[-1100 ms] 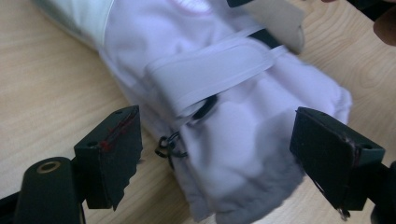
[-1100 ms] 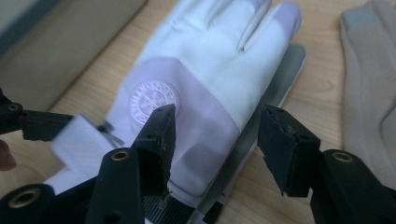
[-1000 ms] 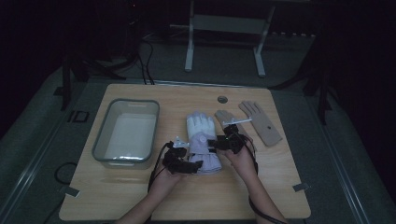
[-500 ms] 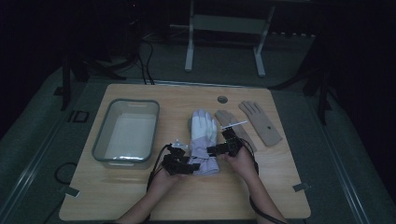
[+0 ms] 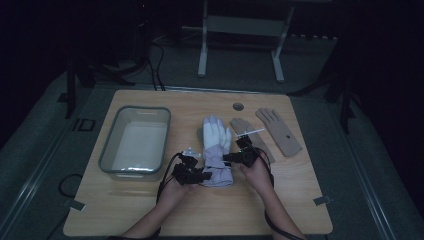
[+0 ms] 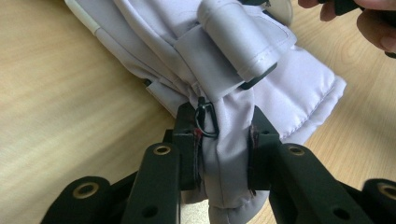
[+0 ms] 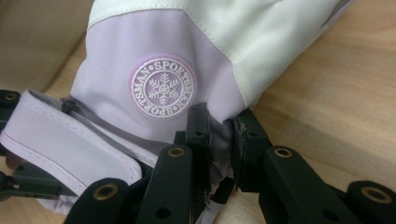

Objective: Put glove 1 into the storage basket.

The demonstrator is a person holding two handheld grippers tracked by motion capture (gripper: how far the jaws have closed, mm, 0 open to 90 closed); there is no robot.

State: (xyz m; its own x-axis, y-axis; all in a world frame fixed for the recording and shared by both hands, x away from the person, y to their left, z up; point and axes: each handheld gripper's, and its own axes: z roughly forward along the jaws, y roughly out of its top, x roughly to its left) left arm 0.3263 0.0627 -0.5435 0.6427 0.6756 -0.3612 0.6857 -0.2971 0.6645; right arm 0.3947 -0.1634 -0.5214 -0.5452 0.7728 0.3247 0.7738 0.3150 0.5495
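Note:
A lilac and white ski glove (image 5: 216, 150) lies flat on the wooden table (image 5: 150, 210), fingers pointing away from me. My left gripper (image 5: 201, 175) is shut on the glove's cuff fabric (image 6: 229, 158) at its left side, beside a small black clip (image 6: 205, 119). My right gripper (image 5: 231, 157) is shut on the glove's right edge (image 7: 217, 135), just below a round snowflake badge (image 7: 162, 87). A loose wrist strap (image 7: 70, 144) hangs to the left in the right gripper view.
A grey plastic tub (image 5: 136, 141) stands left of the glove. Two tan thin gloves (image 5: 278, 130) lie flat at the right, one with a white tag. A round hole (image 5: 238, 106) sits near the table's far edge.
Both grippers and the glove's cuff have shifted slightly toward me and to the right; the grips on the glove are unchanged.

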